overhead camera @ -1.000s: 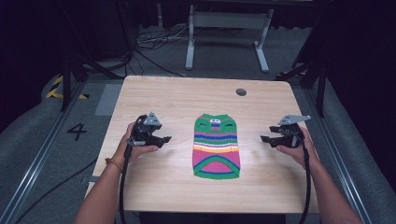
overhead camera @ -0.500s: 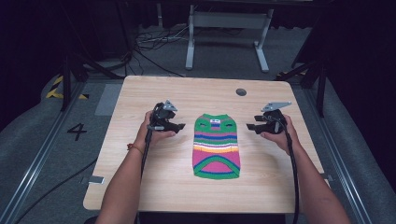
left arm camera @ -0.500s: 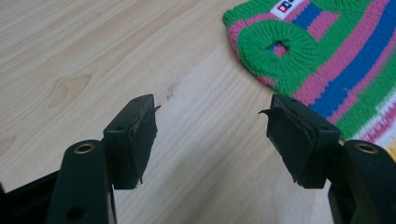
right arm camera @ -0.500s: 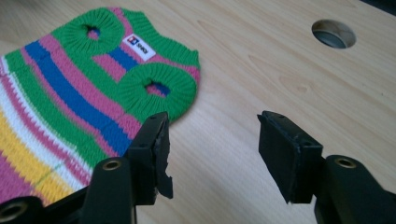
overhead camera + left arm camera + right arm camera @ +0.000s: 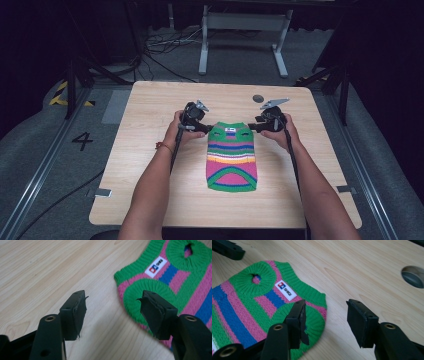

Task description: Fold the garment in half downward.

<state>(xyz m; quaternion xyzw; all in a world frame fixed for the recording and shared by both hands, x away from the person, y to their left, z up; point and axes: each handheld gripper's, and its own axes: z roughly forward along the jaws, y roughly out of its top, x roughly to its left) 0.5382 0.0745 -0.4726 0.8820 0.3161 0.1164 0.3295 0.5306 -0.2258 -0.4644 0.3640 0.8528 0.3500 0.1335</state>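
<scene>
Grippers have closed in from the table's side edges: left gripper (image 5: 204,128) and right gripper (image 5: 254,127), both gaping and empty, now flank the striped knit sweater's (image 5: 231,157) far corners, likely poised to pinch.

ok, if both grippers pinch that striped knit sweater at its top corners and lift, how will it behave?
The sweater is chunky ribbed knit lying flat on the table, so it will probably droop between the left gripper and right gripper, not hold shape. It looks light. The coarse ribbing should grip well in the jaws, though it may stretch.
</scene>
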